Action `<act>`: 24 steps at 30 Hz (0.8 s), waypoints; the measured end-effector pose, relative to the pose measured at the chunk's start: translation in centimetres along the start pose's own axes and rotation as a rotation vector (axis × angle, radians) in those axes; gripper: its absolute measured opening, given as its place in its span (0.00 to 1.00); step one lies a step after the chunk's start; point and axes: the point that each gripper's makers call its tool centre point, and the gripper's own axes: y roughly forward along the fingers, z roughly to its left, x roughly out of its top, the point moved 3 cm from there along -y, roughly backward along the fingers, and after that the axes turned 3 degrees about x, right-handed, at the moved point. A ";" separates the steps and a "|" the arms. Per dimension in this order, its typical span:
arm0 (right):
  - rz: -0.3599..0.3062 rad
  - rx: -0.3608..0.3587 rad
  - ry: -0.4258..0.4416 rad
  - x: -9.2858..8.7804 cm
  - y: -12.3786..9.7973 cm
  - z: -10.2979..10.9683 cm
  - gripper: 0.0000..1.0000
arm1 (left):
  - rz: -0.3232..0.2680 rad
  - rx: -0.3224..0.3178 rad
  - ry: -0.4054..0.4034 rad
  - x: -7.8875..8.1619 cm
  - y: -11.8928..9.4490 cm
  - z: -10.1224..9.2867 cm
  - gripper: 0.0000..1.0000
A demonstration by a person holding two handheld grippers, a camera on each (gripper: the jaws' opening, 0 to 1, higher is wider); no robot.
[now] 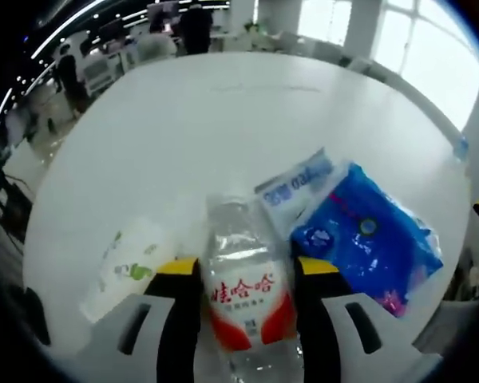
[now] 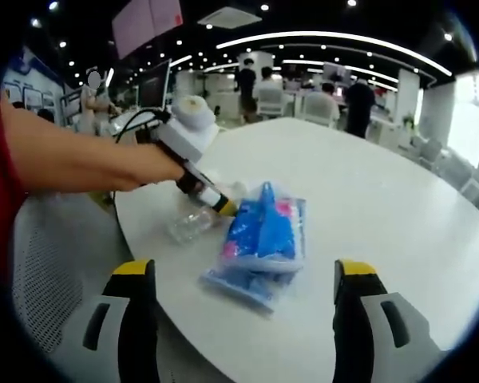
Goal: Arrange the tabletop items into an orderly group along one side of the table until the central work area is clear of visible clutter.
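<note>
In the left gripper view, the left gripper (image 1: 247,279) rises from the bottom edge with its two yellow-tipped black jaws clenched on either side of a clear plastic water bottle (image 1: 243,299). The bottle carries a red and white label with Chinese characters and lies lengthwise between the jaws, its far end pointing away across the counter (image 1: 223,120). Just left of the gripper lies a pale, white object with green markings (image 1: 128,271), possibly a cup or small bottle on its side; it is too blurred to be sure. Just right of the bottle sit two soft packs that overlap: a pale blue and white one (image 1: 299,187) and a bright blue one with pink print (image 1: 371,235). The counter is a large white round surface, bare beyond these things, and office desks stand in the distance.

In the right gripper view, the right gripper (image 2: 243,319) has its jaws standing wide apart and released, grasping nothing, hovering above the near edge of the counter. Ahead of it lie the blue packs (image 2: 263,239), stacked. Beyond them the left gripper (image 2: 211,199), held by a person's hand (image 2: 156,167) reaching in from the left, touches the clear bottle (image 2: 191,223) lying on the counter just beside the packs
</note>
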 end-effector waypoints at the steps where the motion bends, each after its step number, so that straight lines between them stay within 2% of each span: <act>1: 0.001 0.001 0.000 0.0 0.0 0.0 0.91 | -0.002 0.001 -0.002 0.0 0.0 0.0 0.43; 16: 0.002 0.004 0.000 0.0 0.1 0.0 0.91 | 0.004 -0.001 -0.021 -0.1 -0.3 0.2 0.39; 24: 0.006 0.010 -0.002 -0.1 0.2 0.2 0.91 | -0.022 -0.014 -0.027 0.0 -1.0 0.3 0.37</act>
